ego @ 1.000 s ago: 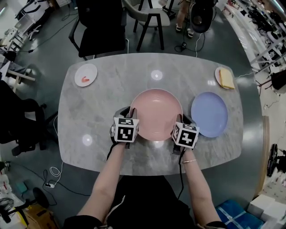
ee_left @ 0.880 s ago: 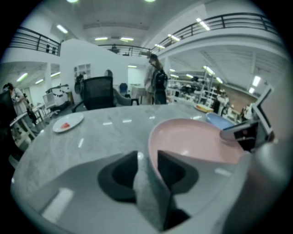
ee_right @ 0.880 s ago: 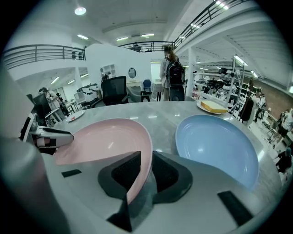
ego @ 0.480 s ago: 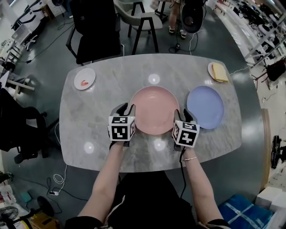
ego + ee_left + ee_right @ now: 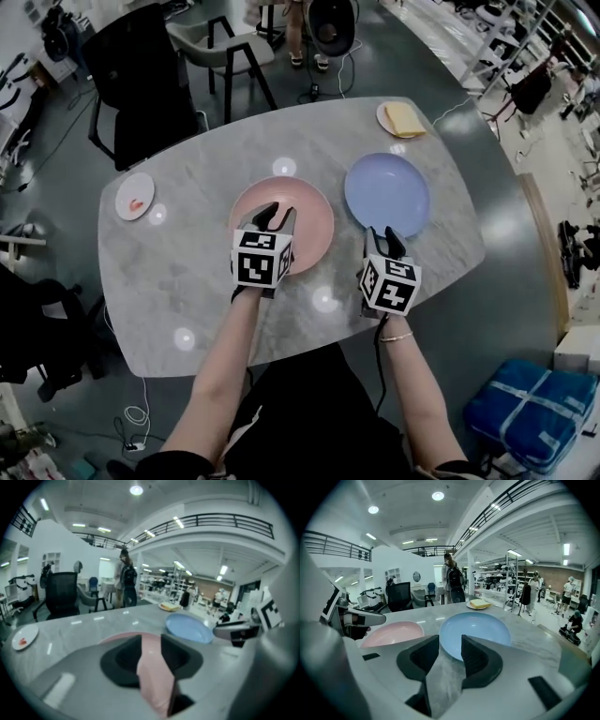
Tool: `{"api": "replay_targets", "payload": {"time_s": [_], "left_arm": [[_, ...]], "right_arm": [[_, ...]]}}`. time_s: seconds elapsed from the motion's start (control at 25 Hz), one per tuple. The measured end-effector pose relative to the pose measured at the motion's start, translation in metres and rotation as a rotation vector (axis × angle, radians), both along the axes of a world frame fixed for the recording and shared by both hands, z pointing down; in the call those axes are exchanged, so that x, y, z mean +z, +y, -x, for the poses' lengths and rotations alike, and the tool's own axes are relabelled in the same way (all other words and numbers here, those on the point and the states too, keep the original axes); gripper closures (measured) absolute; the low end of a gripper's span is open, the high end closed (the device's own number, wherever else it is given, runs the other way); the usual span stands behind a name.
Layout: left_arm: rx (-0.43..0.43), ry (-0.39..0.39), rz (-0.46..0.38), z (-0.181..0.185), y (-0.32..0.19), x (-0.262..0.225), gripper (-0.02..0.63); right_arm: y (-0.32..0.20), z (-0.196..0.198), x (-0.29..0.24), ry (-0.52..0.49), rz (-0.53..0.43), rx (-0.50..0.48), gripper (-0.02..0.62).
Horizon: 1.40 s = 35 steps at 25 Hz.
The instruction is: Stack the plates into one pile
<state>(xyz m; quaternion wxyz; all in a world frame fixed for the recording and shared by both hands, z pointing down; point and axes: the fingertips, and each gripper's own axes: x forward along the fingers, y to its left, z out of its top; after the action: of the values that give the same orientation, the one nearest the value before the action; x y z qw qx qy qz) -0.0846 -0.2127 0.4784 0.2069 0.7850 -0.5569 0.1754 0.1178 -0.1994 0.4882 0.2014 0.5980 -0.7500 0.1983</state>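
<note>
A pink plate [image 5: 302, 223] lies mid-table, with a blue plate [image 5: 386, 192] to its right, the two apart. My left gripper [image 5: 274, 217] hovers over the pink plate's left part. Its jaws have just been opening and grip nothing; the pink plate [image 5: 152, 670] shows through their gap. My right gripper [image 5: 387, 240] sits at the blue plate's near edge. Its jaws have also just been opening, with only bare marble between them. The blue plate [image 5: 476, 629] lies just ahead of the right gripper [image 5: 450, 641], and the pink plate [image 5: 391, 633] is to its left.
The grey marble table [image 5: 187, 281] also carries a small white plate [image 5: 134, 196] with a red bit at far left and a plate with a yellow slab [image 5: 401, 119] at far right. Chairs [image 5: 141, 84] stand beyond it. A blue wrapped bundle [image 5: 530, 412] lies on the floor.
Both grippers have left the pink plate's rim and risen with wider jaws. The left now hangs over the pink plate; the right has shifted to the blue plate's near edge.
</note>
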Motion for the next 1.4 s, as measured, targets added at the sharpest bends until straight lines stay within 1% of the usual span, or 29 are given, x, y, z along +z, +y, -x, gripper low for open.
{"api": "replay_targets", "payload": {"time_s": [0.12,0.28,0.4,0.56,0.84,0.92,1.04,1.16,1.28,1.4], "left_arm": [[0.064,0.005,0.003,-0.034,-0.014,-0.002,0.476],[0.129,-0.014,0.018,-0.074,-0.037,0.001,0.475],[0.154,-0.031,0.030,-0.099,-0.059,0.006,0.472],[0.162,-0.049,0.055,-0.124,-0.089,0.018,0.471],[0.154,-0.079,0.133,-0.146,-0.134,0.051,0.469],[0.150,-0.106,0.159,-0.147,-0.143,0.061,0.469],[0.147,-0.167,0.171,-0.146,-0.157,0.067,0.469],[0.145,-0.180,0.197,-0.145,-0.169,0.067,0.469],[0.181,-0.204,0.236,-0.147,-0.171,0.073,0.469],[0.261,-0.282,0.286,-0.154,-0.167,0.084,0.474]], "right_arm": [[-0.004,-0.031,-0.005,-0.004,-0.012,0.062,0.448],[-0.013,-0.067,-0.005,-0.028,-0.009,0.127,0.448],[-0.024,-0.093,0.000,-0.037,-0.001,0.160,0.451],[-0.037,-0.122,0.012,-0.050,0.024,0.192,0.453],[-0.057,-0.156,0.033,-0.058,0.067,0.220,0.459],[-0.061,-0.161,0.040,-0.061,0.080,0.223,0.460],[-0.068,-0.167,0.049,-0.063,0.100,0.223,0.460],[-0.073,-0.170,0.055,-0.066,0.118,0.223,0.460],[-0.078,-0.169,0.060,-0.071,0.131,0.220,0.460],[-0.081,-0.168,0.063,-0.067,0.137,0.220,0.460]]}}
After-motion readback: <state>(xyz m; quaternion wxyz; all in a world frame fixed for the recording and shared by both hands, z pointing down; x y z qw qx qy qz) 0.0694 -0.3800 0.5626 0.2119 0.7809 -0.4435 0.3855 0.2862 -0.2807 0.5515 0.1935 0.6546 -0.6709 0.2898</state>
